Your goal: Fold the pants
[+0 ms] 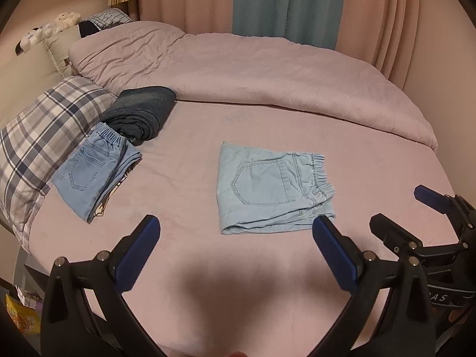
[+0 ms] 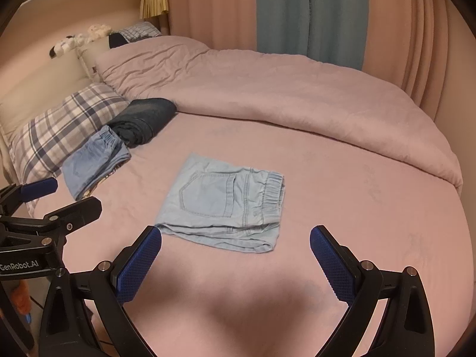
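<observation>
Lying folded on the pink bed sheet (image 1: 184,136): one pair of light blue denim pants (image 1: 267,187), a compact rectangle, back pocket uppermost, elastic waistband toward the right, layered folded edges toward the camera. Position: mid-bed, just ahead of both grippers, touched by neither.

Left gripper (image 1: 236,238): jaws spread wide, blue-padded fingertips (image 1: 150,229) apart, holding nothing, hovering over the near part of the sheet. Its right finger stands near the near right corner of the pants; contact cannot be told from this view.

Right gripper (image 2: 235,239): jaws likewise spread wide, empty, above the sheet just short of the near edge of the pants. Its left finger sits close by the near left corner of the folded pants.

Further items, left side of bed:
- second folded pair of blue jeans (image 1: 95,172), elastic waistband up, resting against the pillow;
- dark folded garment (image 1: 139,113), just behind and touching those jeans;
- plaid pillow (image 1: 47,136), at the headboard end;
- soft toys (image 1: 50,29), along the headboard ledge.

Rear of bed: pink duvet (image 1: 253,71), pushed back in a rumpled band. Behind it: pink and teal curtains (image 1: 261,0).
</observation>
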Available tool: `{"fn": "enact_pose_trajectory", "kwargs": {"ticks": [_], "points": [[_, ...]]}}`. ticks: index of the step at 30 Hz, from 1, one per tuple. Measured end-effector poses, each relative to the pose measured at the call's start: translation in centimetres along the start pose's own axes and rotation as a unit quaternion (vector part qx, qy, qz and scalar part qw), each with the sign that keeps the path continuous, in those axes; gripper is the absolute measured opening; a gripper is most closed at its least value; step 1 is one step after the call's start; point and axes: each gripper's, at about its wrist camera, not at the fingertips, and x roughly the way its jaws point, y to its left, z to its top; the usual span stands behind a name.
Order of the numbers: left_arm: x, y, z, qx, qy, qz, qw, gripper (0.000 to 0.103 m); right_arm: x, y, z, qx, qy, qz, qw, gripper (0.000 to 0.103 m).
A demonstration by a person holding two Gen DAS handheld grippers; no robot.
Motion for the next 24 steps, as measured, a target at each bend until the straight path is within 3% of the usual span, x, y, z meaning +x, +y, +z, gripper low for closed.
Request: {"fn": "enact_pose_trajectory", "kwargs": {"ticks": [24], "points": [[0.32,0.15,-0.03,0.001,0.005,0.01,0.9999,0.102,-0.15,-0.29,-0.04,0.004,0.002,-0.008,1.0,0.1]]}}
